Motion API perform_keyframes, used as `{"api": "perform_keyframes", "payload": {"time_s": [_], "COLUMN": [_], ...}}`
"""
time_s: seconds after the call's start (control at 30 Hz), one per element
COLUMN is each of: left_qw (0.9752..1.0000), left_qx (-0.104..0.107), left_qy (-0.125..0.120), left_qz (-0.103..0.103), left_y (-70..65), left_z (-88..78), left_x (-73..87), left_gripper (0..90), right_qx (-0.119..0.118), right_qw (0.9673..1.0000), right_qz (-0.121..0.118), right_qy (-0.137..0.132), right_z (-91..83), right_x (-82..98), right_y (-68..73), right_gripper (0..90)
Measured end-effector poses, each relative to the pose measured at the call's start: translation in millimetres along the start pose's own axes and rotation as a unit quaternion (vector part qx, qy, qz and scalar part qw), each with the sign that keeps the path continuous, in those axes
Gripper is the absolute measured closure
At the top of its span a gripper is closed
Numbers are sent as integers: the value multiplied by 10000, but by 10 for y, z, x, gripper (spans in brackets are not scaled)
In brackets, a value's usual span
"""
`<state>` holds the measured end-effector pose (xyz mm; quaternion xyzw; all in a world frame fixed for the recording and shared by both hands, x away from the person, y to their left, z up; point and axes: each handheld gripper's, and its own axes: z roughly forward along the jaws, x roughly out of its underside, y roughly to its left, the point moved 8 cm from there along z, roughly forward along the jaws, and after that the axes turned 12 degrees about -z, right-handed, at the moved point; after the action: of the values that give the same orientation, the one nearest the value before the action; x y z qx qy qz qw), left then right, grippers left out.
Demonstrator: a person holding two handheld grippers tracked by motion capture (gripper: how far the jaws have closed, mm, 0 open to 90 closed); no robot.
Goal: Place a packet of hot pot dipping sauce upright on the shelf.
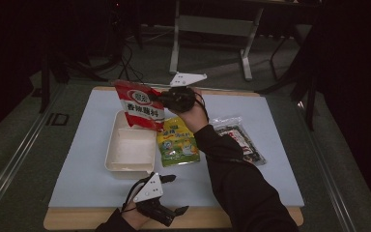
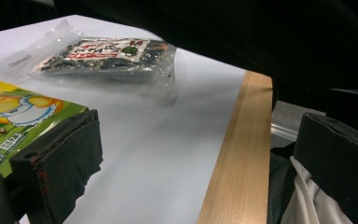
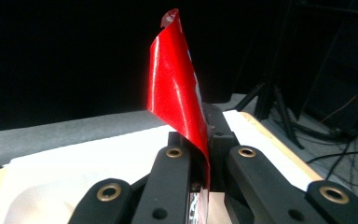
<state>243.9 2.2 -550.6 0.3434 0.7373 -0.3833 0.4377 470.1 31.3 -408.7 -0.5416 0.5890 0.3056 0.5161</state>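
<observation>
A white-covered table (image 1: 270, 145) carries a shallow white tray (image 1: 130, 150), with a yellow-green packet (image 1: 178, 144) lying just beside it and a clear packet of dark contents (image 1: 236, 137) further to the right. The right gripper (image 1: 166, 99) is clamped on a red packet (image 1: 139, 105), its jaws pinching the film's edge, and holds it raised and tilted over the tray's far end. The step in hand looks like loading packets into the tray. The next move likely calls for lowering the red packet flat into the tray before letting go. The left gripper (image 1: 176, 193) rests near the table's near edge, jaws spread apart and empty.
</observation>
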Motion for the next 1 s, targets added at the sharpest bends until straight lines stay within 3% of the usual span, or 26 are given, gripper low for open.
{"api": "perform_keyframes", "payload": {"time_s": [0.2, 0.5, 0.73, 0.87, 0.97, 1.0], "left_qw": [10000, 10000, 10000, 10000, 10000, 10000], "left_qx": [25, 4, -5, -3, 0, -7], "left_qy": [6, 26, 30, 45, 52, 56], "left_qz": [-53, 1, 22, 42, 37, 35], "left_y": [1, -5, -1, -6, -3, 0], "left_z": [-1, -4, -6, -3, 2, 4], "left_x": [12, 23, 23, 28, 33, 36], "left_gripper": [21, 21, 22, 22, 22, 22], "right_qx": [18, 34, 2, 86, 174, 196], "right_qw": [9999, 10000, 9998, 9996, 9993, 9993], "right_qz": [-100, -24, 174, 192, 206, 105], "right_qy": [0, 16, 11, 179, 263, 287], "right_z": [155, 348, 423, 447, 412, 394], "right_x": [6, 126, 222, 303, 319, 317], "right_y": [-21, -35, -13, 5, -17, -28], "right_gripper": [892, 892, 892, 884, 788, 775]}}
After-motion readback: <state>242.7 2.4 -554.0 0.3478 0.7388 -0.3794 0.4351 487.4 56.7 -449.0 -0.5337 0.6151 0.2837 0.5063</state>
